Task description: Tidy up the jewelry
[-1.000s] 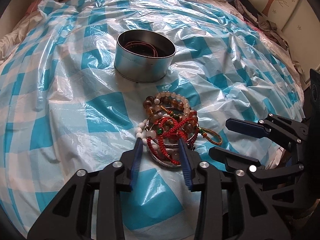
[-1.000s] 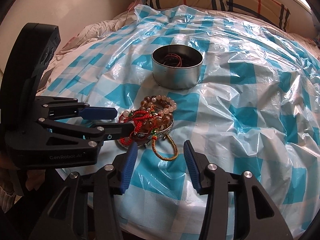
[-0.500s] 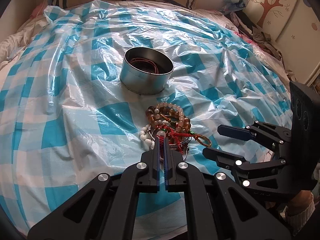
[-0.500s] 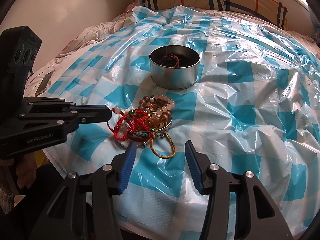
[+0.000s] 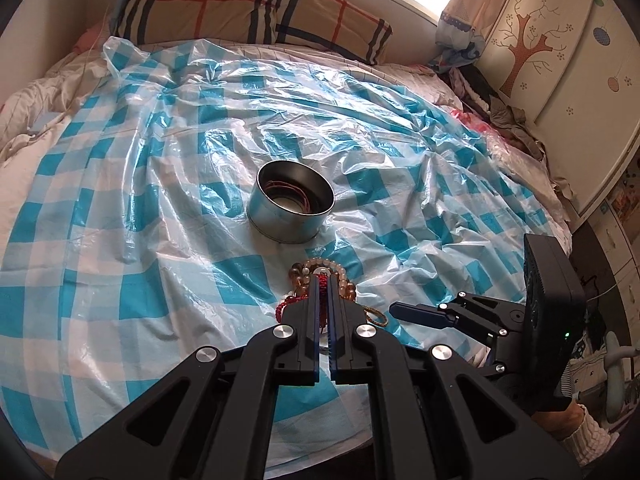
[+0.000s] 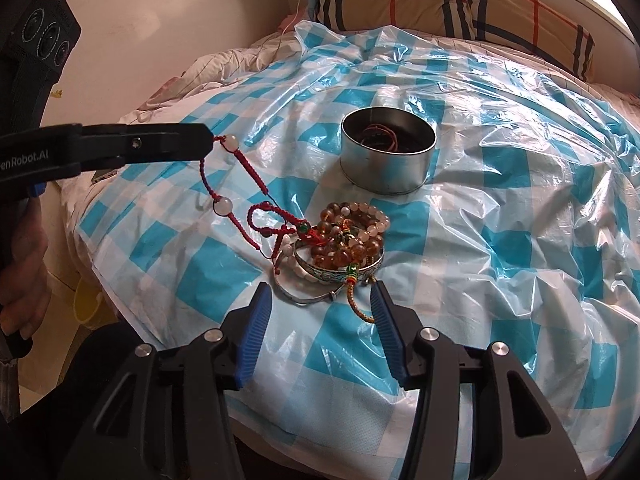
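My left gripper (image 5: 323, 282) (image 6: 210, 145) is shut on a red cord bracelet with pale beads (image 6: 240, 184), held up above the bed; its lower end still trails into the jewelry pile (image 6: 344, 240). The pile holds amber and pale bead bracelets, a silver bangle (image 6: 340, 270) and a gold braided cord (image 6: 354, 304), on the blue checked plastic sheet (image 6: 500, 208). A round metal tin (image 6: 387, 156) (image 5: 291, 208) with thin red bands inside stands beyond the pile. My right gripper (image 6: 320, 320) (image 5: 404, 311) stands open just in front of the pile, nothing between its fingers.
The plastic sheet covers a bed with a plaid pillow (image 5: 256, 8) at the far end. Clothes (image 5: 504, 108) and a painted wardrobe (image 5: 560, 60) lie to the right. A person's hand (image 6: 24, 264) holds the left gripper's handle near the bed's left edge.
My left gripper shut on the red cord bracelet and rose, pulling it up and away from the pile. The right gripper stayed nearly still.
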### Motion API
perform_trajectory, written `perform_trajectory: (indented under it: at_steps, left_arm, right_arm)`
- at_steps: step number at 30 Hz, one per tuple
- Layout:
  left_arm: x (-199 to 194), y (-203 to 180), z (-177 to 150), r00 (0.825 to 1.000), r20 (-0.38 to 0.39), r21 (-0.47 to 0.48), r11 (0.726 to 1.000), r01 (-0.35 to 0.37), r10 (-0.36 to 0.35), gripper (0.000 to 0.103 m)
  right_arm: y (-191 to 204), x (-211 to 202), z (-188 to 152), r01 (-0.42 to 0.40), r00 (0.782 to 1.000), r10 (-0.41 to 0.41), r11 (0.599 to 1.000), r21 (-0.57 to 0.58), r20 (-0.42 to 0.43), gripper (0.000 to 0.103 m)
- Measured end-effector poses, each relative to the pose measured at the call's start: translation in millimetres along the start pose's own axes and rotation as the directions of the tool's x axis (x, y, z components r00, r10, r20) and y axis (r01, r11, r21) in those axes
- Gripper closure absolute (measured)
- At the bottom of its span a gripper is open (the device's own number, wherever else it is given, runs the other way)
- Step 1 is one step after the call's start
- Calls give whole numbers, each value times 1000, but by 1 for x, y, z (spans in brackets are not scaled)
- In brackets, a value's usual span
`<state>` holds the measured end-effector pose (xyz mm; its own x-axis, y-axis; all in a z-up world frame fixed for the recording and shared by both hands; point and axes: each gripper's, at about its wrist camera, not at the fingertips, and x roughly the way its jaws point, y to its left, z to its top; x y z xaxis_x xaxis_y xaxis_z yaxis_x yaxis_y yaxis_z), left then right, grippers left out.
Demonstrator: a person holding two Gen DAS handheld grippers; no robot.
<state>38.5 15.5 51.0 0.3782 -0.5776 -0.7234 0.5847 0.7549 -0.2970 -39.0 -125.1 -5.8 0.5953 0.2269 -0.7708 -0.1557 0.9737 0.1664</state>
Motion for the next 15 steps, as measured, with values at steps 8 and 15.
perform_trajectory:
  at_steps: [8, 15]
  left_arm:
    - [7, 15, -3, 999, -30, -9, 999, -36, 36, 100]
    - [12, 26, -7, 998, -42, -19, 999, -51, 50, 100]
  right_arm:
    - [20, 26, 28, -40, 999, 40, 992, -123, 2, 53]
    - [18, 56, 42, -129, 991, 120, 975, -181, -60, 54]
